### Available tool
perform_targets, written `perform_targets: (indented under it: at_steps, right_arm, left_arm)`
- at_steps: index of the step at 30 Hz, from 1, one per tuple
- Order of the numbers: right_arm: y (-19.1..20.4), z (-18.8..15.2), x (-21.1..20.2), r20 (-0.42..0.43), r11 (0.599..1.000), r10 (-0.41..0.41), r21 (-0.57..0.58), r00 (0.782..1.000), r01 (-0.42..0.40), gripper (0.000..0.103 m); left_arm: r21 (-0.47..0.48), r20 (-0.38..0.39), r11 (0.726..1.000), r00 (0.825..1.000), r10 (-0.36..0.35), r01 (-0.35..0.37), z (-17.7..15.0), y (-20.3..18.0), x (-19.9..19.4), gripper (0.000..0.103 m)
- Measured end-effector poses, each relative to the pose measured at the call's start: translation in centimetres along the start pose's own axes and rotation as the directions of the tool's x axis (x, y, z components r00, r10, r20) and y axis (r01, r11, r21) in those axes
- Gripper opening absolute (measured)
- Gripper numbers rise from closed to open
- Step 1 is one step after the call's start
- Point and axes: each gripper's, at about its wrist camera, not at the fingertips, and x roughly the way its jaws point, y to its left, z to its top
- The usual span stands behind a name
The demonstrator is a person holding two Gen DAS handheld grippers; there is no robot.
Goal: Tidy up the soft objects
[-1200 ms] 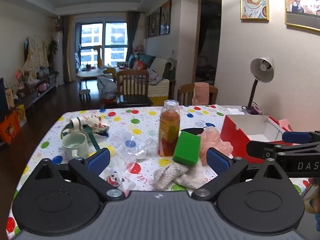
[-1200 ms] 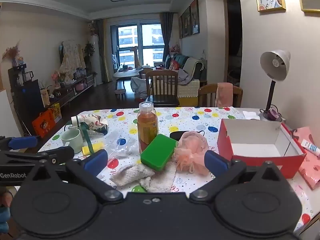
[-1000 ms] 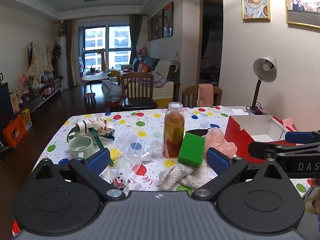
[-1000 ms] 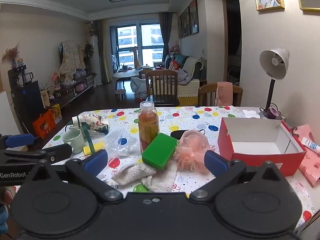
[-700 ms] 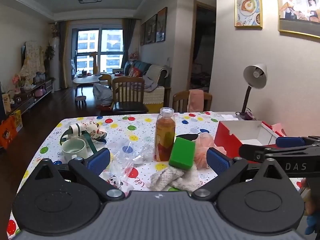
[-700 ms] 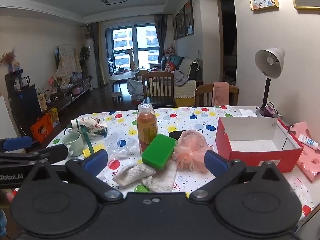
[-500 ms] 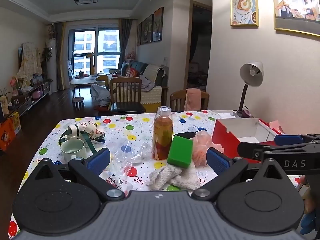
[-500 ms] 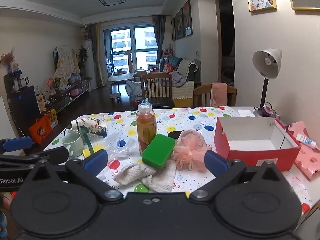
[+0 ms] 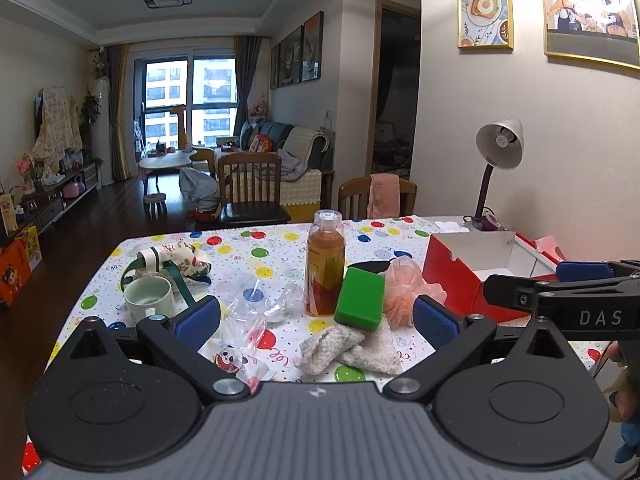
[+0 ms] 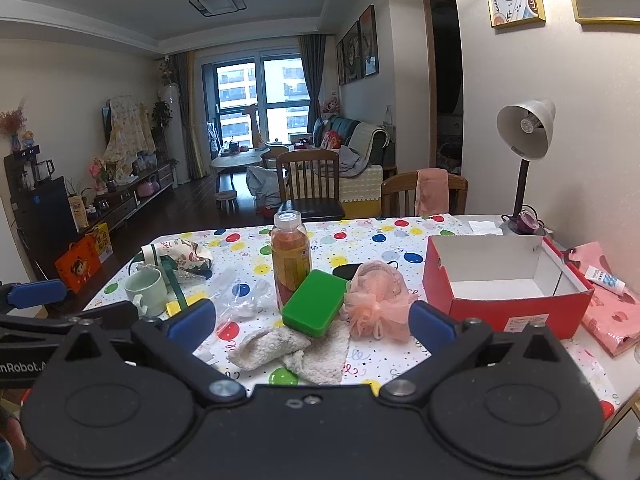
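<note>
A green sponge [image 9: 360, 297] [image 10: 315, 303] leans on a grey-white towel [image 9: 349, 349] [image 10: 289, 347] at the table's near middle. A pink bath pouf [image 9: 407, 293] [image 10: 378, 301] lies right of it. An open red box [image 9: 486, 270] [image 10: 506, 286] with a white inside stands to the right. My left gripper [image 9: 316, 320] is open and empty, held above the near edge before the sponge. My right gripper [image 10: 308, 323] is open and empty, also short of the towel. Each gripper shows at the side of the other's view.
A juice bottle [image 9: 325, 268] [image 10: 291, 258] stands behind the sponge. A green mug [image 9: 149, 303], a patterned pouch [image 9: 180, 261] and clear plastic bags [image 9: 256, 304] lie left. A desk lamp [image 10: 524, 160] and pink packet [image 10: 612, 312] are at the right, by the wall.
Both grippers have drawn back and risen slightly, so the table items look a little farther off. Both stay open and empty. Nothing on the table has moved.
</note>
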Motion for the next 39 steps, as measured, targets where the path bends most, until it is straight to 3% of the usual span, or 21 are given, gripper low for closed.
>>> perform_targets:
  at_steps: [39]
  right_arm:
    - [0.1,0.1,-1.2,0.027,0.999,0.029,-0.032,0.999,-0.028,0.103]
  left_arm:
    - [-0.022,0.014,0.999,0.999,0.029,-0.029,0.2,-0.4,-0.7,0.103]
